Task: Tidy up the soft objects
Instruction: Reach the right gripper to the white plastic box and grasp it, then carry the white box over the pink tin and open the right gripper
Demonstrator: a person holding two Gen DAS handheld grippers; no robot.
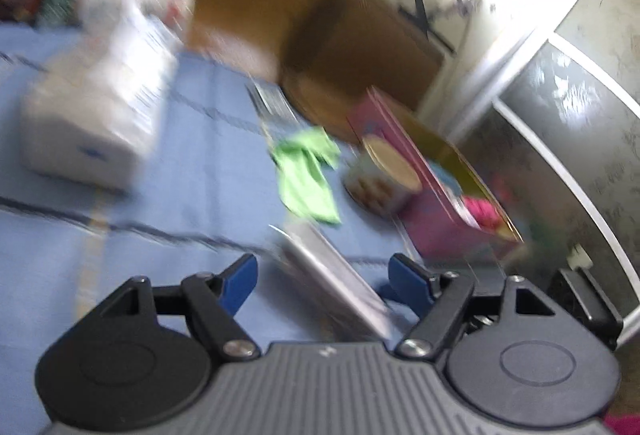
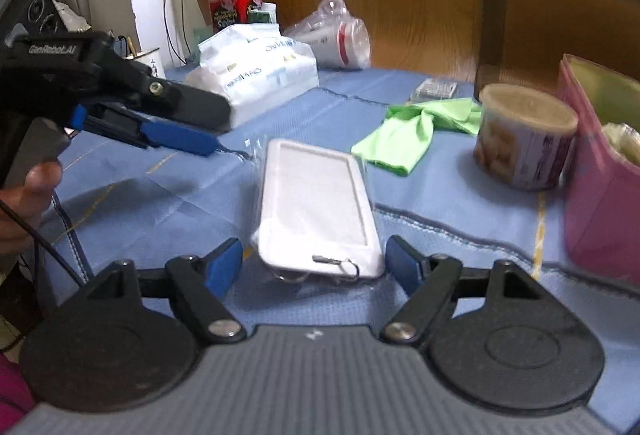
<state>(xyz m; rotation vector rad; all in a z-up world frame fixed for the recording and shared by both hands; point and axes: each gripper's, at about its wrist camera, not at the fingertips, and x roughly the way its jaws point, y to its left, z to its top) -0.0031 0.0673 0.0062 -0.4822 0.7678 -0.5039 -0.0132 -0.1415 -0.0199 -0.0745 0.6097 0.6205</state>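
A white flat pouch in clear wrap [image 2: 320,211] lies on the blue cloth just ahead of my open right gripper [image 2: 314,263]; its zipper end sits between the fingertips. In the blurred left wrist view the pouch [image 1: 332,283] lies tilted between the fingers of my open left gripper [image 1: 322,279]. A crumpled green cloth [image 2: 412,133] lies beyond it, also in the left wrist view [image 1: 308,177]. The left gripper [image 2: 176,137] shows from the side at the left of the right wrist view, above the table, and looks empty.
A pink box [image 2: 600,171] stands open at the right with a round tin [image 2: 524,137] beside it. White tissue packs [image 2: 256,71], a clear plastic bag [image 2: 336,35] and a red box [image 2: 236,5] sit at the back. A wooden chair back [image 2: 560,19] rises behind the table.
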